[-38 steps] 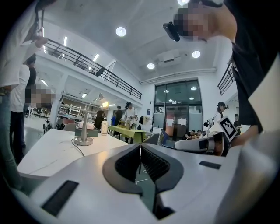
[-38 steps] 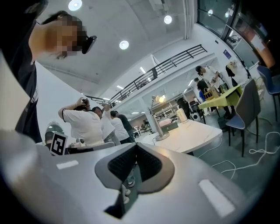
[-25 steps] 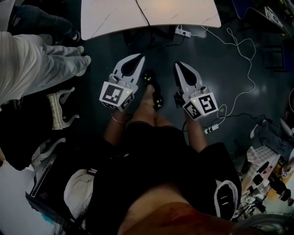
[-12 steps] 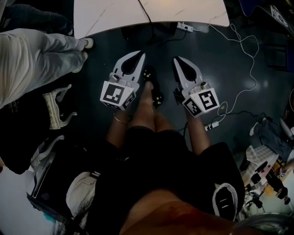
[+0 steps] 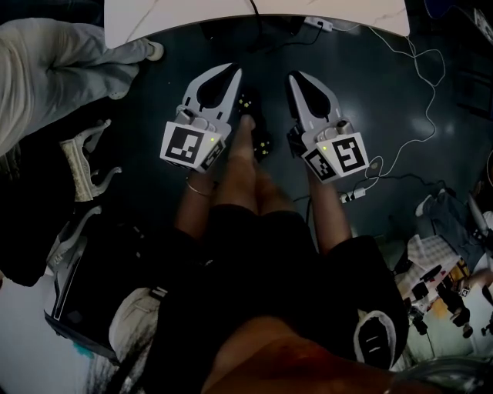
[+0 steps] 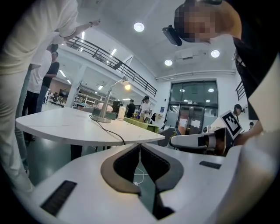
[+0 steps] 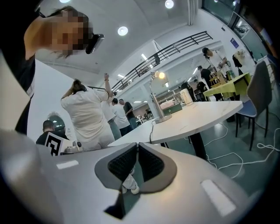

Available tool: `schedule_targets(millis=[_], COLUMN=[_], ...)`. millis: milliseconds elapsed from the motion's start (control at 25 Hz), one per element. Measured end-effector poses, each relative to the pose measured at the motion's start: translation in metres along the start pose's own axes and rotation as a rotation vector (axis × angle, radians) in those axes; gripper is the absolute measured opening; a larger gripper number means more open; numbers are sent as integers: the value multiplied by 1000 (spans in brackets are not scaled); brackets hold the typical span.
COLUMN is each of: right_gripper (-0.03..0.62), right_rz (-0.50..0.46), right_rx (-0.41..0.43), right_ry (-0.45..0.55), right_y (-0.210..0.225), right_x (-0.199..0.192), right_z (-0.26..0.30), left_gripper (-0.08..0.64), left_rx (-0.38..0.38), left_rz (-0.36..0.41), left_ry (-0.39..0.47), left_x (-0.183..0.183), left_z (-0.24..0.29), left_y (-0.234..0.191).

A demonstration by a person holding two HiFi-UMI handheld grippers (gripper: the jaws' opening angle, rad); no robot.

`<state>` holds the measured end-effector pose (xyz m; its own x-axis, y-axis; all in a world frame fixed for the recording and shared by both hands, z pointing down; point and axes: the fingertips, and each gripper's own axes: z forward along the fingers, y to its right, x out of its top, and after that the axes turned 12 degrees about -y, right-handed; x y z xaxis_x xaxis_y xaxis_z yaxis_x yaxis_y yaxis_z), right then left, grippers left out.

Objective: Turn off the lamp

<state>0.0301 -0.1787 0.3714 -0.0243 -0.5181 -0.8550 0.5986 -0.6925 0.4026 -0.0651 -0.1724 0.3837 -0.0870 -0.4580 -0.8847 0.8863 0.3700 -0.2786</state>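
Note:
A desk lamp with a bent silver neck stands lit on the white table; the right gripper view shows the lamp and the table too. Its cord runs over the table's edge. My left gripper and right gripper are held side by side over the dark floor, well short of the table, both shut with nothing between the jaws. Each points roughly level toward the table. In the head view only the table's near edge shows, and the lamp is out of frame.
A person in white clothes stands at the table's left side, seen as grey trousers from above. White cables and a power strip lie on the floor to the right. Bags and clutter sit around my legs.
Both grippers have moved forward toward the table and dropped lower. The table edge has slid up to the top of the head view. Both stay shut.

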Motion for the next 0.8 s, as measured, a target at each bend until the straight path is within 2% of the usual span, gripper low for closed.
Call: schedule_targets(millis=[120, 280, 400, 800], right_gripper=[2, 2, 2, 3], right_rz=[-8, -9, -7, -28], right_rx=[-8, -14, -17, 2], right_ry=[-14, -28, -43, -97], right_y=[9, 20, 28, 37], right_x=[-8, -15, -21, -32], right_z=[12, 22, 28, 65], left_gripper=[8, 8, 8, 6], left_rx=[25, 18, 26, 59], left_rz=[-14, -20, -32, -53], left_ry=[-23, 5, -10, -35], left_x=[-10, -18, -25, -33], left_z=[10, 21, 28, 40], left_y=[-9, -14, -17, -35])
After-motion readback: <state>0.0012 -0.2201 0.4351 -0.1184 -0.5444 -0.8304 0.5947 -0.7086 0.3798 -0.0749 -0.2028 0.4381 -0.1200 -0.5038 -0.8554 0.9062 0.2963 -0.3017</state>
